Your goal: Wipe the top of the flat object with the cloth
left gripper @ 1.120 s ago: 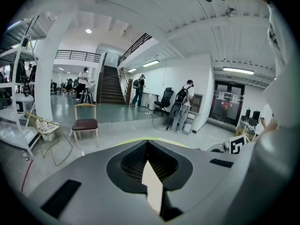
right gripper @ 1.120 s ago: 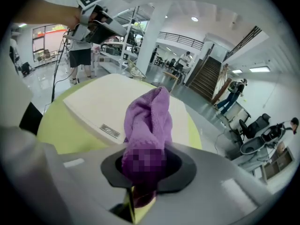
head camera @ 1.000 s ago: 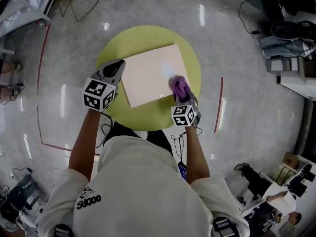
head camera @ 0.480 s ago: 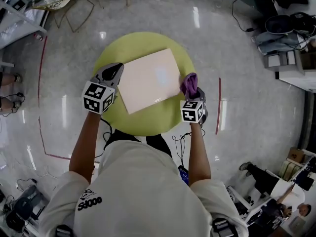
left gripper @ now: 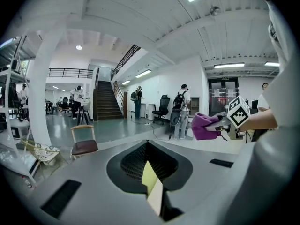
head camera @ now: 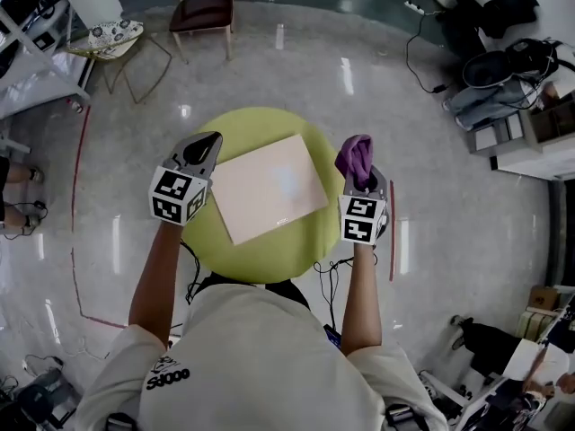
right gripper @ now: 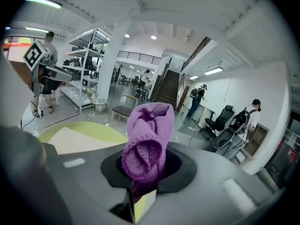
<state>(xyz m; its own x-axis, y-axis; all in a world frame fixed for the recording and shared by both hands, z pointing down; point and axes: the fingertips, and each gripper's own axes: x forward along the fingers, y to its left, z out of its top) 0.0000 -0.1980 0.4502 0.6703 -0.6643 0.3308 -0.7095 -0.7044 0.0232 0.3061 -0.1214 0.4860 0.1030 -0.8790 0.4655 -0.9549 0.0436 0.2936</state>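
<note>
A pale pink flat board [head camera: 268, 188] lies on a round yellow-green table [head camera: 269, 250]. My right gripper [head camera: 362, 180] is shut on a bunched purple cloth [head camera: 354, 157], held up past the table's right edge, off the board. In the right gripper view the purple cloth [right gripper: 147, 142] stands up out of the jaws, with the board [right gripper: 70, 139] low at the left. My left gripper [head camera: 203, 146] hovers at the board's left edge, jaws together, nothing in them. The left gripper view shows the cloth [left gripper: 205, 125] at the right.
A chair [head camera: 205, 12] stands on the glossy floor behind the table. Red tape lines [head camera: 392, 232] mark the floor on both sides. Bags and cables [head camera: 490, 65] lie at the upper right. People stand far off by a staircase [left gripper: 105, 104].
My right gripper has carried the cloth off the board's right part, rightward and up, clear of the table edge. The left gripper has stayed by the board's left edge.
</note>
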